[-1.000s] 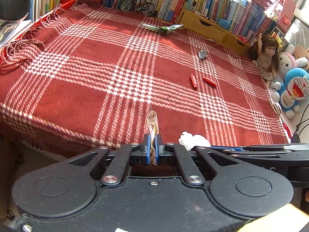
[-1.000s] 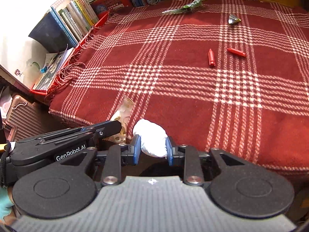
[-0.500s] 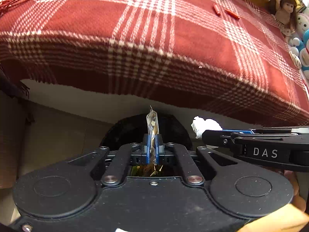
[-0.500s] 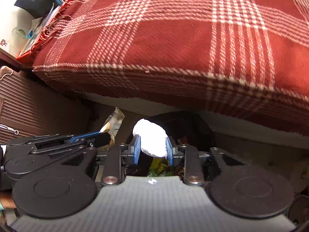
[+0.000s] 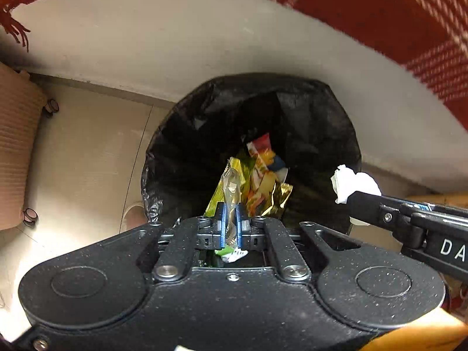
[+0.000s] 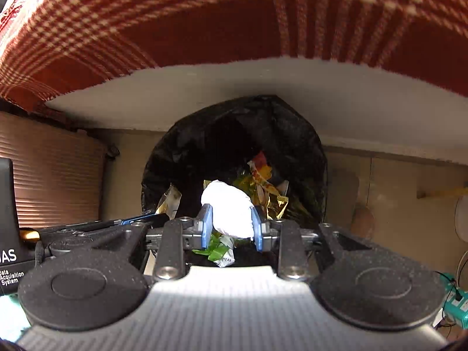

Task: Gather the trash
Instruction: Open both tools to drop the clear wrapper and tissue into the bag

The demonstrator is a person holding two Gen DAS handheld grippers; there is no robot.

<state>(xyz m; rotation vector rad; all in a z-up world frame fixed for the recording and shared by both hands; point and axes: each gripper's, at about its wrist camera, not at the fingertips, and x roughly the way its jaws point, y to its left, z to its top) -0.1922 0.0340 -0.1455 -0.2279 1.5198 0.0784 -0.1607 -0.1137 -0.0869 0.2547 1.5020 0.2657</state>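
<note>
Trash is hanging right over the black bin [image 5: 251, 134] beside the bed, with your left gripper [image 5: 231, 228] pinching a clear wrapper [image 5: 231, 187] and your right gripper [image 6: 231, 228] squeezing a white tissue ball [image 6: 229, 210], so you are getting ready to let both drop in.

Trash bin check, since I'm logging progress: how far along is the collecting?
Done: wrappers already lie in the black-lined bin. In hand: the left gripper pinches a clear wrapper, and the right gripper holds a white tissue wad, both above the bin. Left: dropping both.
</note>
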